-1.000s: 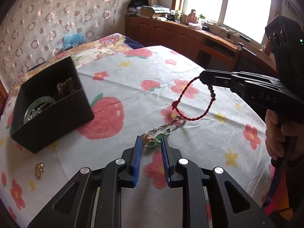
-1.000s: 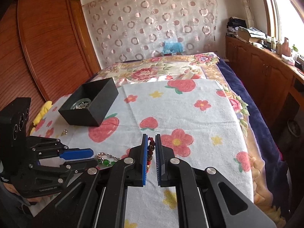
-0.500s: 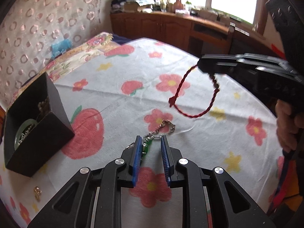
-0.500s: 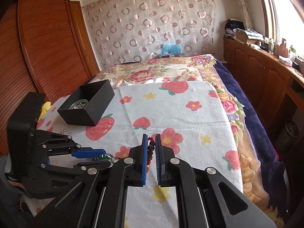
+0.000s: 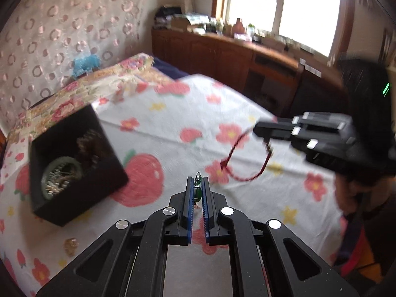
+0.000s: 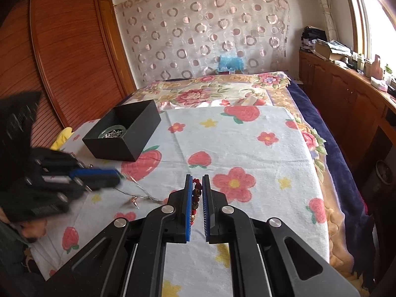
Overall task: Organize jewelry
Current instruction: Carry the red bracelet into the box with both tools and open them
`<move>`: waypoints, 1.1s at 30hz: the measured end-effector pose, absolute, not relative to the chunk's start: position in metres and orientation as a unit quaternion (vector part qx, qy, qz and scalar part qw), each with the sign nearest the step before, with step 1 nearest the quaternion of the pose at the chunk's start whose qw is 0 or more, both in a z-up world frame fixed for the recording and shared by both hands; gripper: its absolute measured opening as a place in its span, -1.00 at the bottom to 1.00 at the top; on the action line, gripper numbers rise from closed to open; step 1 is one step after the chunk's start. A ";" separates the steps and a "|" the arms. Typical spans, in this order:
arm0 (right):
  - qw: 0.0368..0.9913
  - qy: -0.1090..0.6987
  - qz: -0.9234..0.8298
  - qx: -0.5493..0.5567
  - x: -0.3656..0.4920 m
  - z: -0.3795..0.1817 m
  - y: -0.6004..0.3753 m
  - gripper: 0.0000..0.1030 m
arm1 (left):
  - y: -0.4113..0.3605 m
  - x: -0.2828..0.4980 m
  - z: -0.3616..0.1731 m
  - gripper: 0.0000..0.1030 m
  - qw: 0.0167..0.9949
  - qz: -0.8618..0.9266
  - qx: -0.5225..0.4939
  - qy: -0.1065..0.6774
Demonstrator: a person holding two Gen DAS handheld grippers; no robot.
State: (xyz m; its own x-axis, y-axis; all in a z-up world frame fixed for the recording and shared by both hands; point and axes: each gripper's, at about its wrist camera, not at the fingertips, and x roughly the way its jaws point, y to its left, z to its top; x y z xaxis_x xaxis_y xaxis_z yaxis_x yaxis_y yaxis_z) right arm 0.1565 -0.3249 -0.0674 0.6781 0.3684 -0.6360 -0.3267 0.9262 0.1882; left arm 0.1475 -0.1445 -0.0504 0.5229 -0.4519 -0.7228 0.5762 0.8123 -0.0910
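My left gripper [image 5: 197, 180] has its jaws closing, and its blue pads pinch a silver chain bracelet with green beads [image 5: 197, 192]. In the right wrist view that chain [image 6: 143, 195] trails from the blurred left gripper [image 6: 116, 175] down onto the flowered cloth. My right gripper [image 6: 197, 180] is shut on the beaded end of a red cord bracelet [image 6: 197, 191]. The bracelet's loop [image 5: 247, 178] hangs in the air below the right gripper [image 5: 257, 130]. A black open box [image 5: 81, 198] with jewelry and a green bangle inside sits to the left.
A small gold ring [image 5: 70, 243] lies on the cloth in front of the box [image 6: 116, 148]. The flowered cloth [image 6: 247, 148] covers a bed. A wooden cabinet [image 6: 346, 94] runs along the right under the window, and a person's hand [image 5: 351, 193] holds the right gripper.
The left jaws have narrowed onto the green-bead chain and the gripper has risen with it, pulling it off the cloth. The right gripper with the red bracelet has stayed put.
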 end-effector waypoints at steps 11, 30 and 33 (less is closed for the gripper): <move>0.914 0.347 0.210 0.018 0.160 -0.055 -0.302 -0.83 | -0.107 0.141 -0.008 -0.89 0.897 -0.275 0.054 0.343; 0.914 0.294 0.280 0.017 0.212 0.007 -0.221 -0.83 | -0.043 0.196 0.007 -0.89 0.932 -0.169 0.033 0.320; 0.912 0.296 0.282 0.009 0.226 0.008 -0.206 -0.83 | -0.036 0.210 0.000 -0.89 0.931 -0.159 0.023 0.328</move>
